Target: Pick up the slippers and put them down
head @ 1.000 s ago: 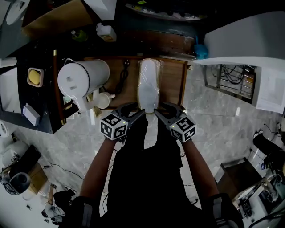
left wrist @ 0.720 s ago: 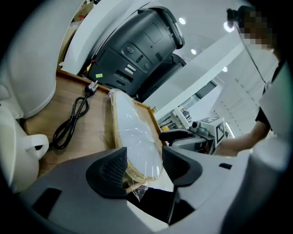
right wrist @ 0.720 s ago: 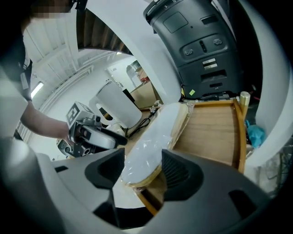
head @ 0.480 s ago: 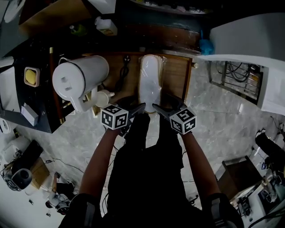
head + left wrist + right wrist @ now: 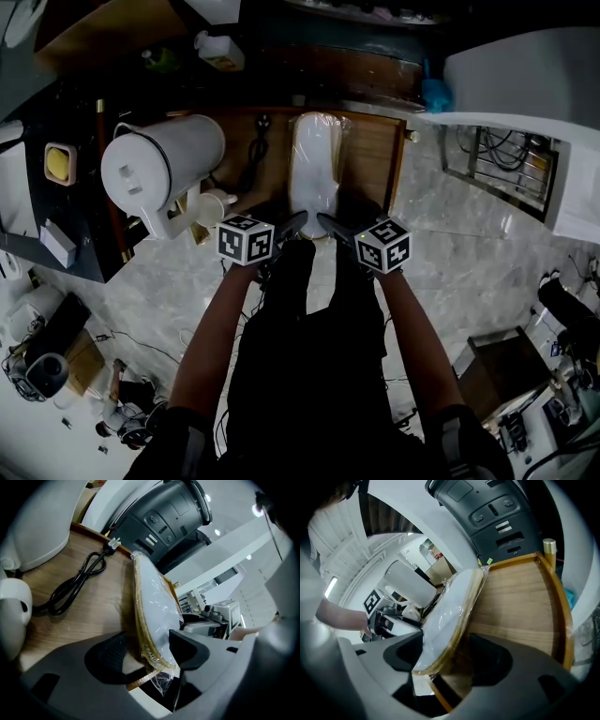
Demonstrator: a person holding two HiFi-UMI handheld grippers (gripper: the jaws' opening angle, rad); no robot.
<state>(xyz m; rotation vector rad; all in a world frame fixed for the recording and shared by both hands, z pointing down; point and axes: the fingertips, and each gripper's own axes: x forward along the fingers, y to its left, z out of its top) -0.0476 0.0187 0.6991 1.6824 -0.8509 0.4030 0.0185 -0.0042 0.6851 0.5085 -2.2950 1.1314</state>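
A pair of white slippers with tan soles, wrapped in clear plastic [image 5: 314, 173], lies lengthwise on the small wooden table [image 5: 370, 159]. My left gripper [image 5: 292, 225] and right gripper [image 5: 333, 225] meet at the pack's near end. In the left gripper view the pack's end [image 5: 154, 606] sits between the jaws of the left gripper [image 5: 150, 656]. The right gripper view shows the same end [image 5: 450, 611] between the jaws of the right gripper [image 5: 450, 656]. Both pairs of jaws have just been opening and stand wide and open around the pack.
A large white jug-like appliance [image 5: 159, 164] lies at the table's left, with a white cup [image 5: 214, 202] and a black cable [image 5: 261, 155] beside it. A white counter [image 5: 525, 84] stands at the right. Marble floor [image 5: 450, 253] surrounds the table.
Both grippers have sunk and drawn in toward the table's near edge. Their marker cubes now sit closer together. The slipper pack rests in the same spot on the wood.
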